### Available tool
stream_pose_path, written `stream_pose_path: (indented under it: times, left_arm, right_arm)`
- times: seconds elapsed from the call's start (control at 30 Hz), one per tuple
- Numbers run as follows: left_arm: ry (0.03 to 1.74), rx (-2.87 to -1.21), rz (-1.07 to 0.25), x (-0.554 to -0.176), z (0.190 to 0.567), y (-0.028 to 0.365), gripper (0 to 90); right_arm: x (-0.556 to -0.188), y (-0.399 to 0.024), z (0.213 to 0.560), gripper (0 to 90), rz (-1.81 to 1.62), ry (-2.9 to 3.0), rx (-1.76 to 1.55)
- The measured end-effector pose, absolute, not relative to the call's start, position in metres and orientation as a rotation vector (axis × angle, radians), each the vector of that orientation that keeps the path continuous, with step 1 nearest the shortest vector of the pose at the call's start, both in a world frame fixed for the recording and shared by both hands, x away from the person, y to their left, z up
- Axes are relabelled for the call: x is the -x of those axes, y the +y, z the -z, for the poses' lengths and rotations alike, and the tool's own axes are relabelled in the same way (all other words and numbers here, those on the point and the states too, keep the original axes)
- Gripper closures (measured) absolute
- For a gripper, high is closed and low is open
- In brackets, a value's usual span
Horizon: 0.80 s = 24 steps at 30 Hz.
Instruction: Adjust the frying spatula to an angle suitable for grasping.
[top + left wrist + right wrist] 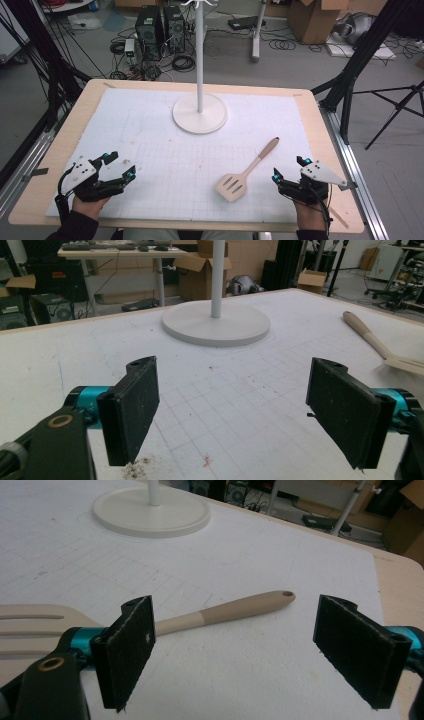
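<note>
A beige slotted spatula [245, 172] lies flat on the white grid mat [165, 150], blade toward me, handle pointing far right. My right gripper [290, 169] rests open just right of the blade, nothing between its jaws. In the right gripper view the spatula's handle [225, 612] runs across behind the open jaws and the blade [35, 625] sits at the left. My left gripper [120, 165] rests open at the near left of the mat, holding nothing. From the left gripper view the spatula [375, 340] lies far off to the right.
A white stand with a round base [200, 114] and a thin upright pole [199, 55] sits at the mat's far middle. The wooden table edge [340, 165] runs close to the right gripper. Computers, cables, boxes and tripods stand on the floor beyond.
</note>
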<state>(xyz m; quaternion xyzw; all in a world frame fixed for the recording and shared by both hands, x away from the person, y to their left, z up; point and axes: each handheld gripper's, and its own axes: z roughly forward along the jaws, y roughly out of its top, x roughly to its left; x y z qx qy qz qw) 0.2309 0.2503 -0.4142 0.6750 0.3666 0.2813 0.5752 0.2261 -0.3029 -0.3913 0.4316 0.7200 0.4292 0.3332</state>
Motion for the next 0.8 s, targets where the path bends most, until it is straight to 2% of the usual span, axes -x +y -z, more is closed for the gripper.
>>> stream_pose_path:
  times: [0.4, 0.43, 0.57, 0.6, 0.67, 0.7, 0.73, 0.77, 0.8]
  left_arm:
    - [0.870, -1.591, -0.641, -0.2314, 0.4172, 0.2496, 21.5]
    - [0.859, -1.596, -0.638, -0.2303, 0.4171, 0.2484, 21.5]
    - [0.848, -1.604, -0.640, -0.2276, 0.4162, 0.2482, 21.6]
    - [0.850, -1.597, -0.641, -0.2273, 0.4158, 0.2494, 21.6]
    - [0.856, -1.592, -0.640, -0.2278, 0.4160, 0.2500, 21.6]
    - [0.858, -1.595, -0.639, -0.2284, 0.4163, 0.2507, 21.6]
    - [0.857, -1.595, -0.637, -0.2290, 0.4166, 0.2512, 21.6]
    - [0.858, -1.592, -0.638, -0.2292, 0.4165, 0.2522, 21.6]
    - [0.858, -1.592, -0.638, -0.2292, 0.4165, 0.2522, 21.6]
  right_arm:
    - [-0.2287, -0.3072, 0.3945, 17.3, -1.124, 1.885, -1.148]
    - [-0.2295, -0.3076, 0.3945, 21.0, -1.125, 1.891, -1.133]
    - [-0.2315, -0.3072, 0.3954, 25.9, -1.127, 1.904, -1.141]
    - [-0.2319, -0.3070, 0.3964, 33.3, -1.137, 1.923, -1.143]
    - [-0.2318, -0.3070, 0.3970, 35.1, -1.136, 1.930, -1.132]
    - [-0.2317, -0.3053, 0.3977, 43.1, -1.157, 1.951, -1.131]
    - [-0.2317, -0.3053, 0.3977, 43.1, -1.157, 1.951, -1.131]
    - [-0.2323, -0.3034, 0.3988, 49.7, -1.182, 1.972, -1.122]
    - [-0.2323, -0.3034, 0.3988, 49.7, -1.182, 1.972, -1.122]
